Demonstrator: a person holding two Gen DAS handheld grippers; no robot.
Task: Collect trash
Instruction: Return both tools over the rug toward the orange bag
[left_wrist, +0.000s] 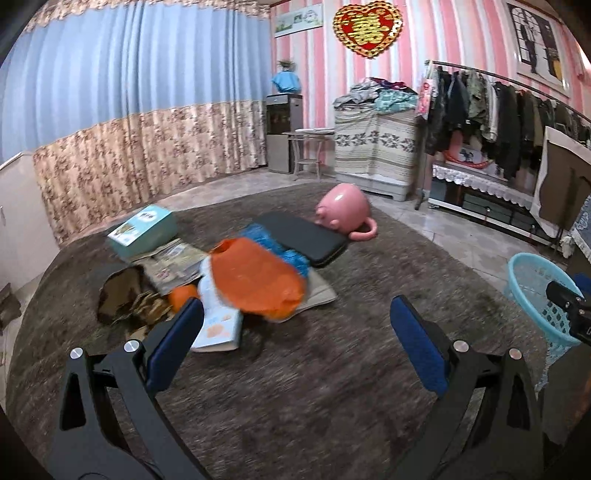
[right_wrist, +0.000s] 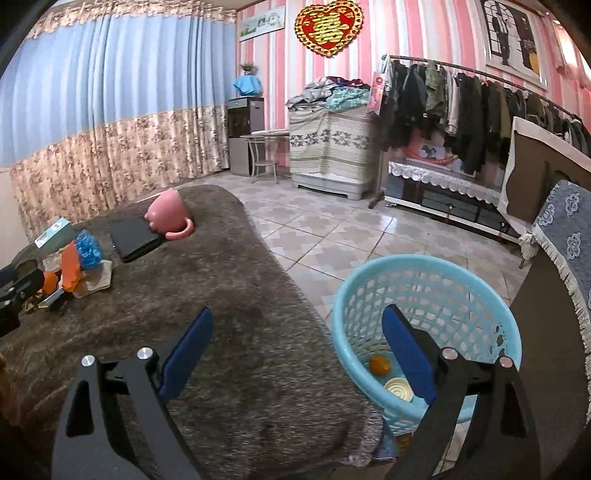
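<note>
Both grippers empty, fingers spread: left gripper near the orange bag; right gripper above the blue basket, holding what looks like an orange.

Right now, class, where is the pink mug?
The pink mug lies tipped on the brown rug's far edge, touching the black case, left in the right wrist view.

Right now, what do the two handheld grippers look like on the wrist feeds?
Both look alike. The left gripper has two black angular finger arms with triangular cut-outs, round silver bolt heads at the joints, and flat blue pads on the inner faces. The right gripper is the same: black frame, silver bolts, blue pads. No cables, markings or sleeves show.
</note>
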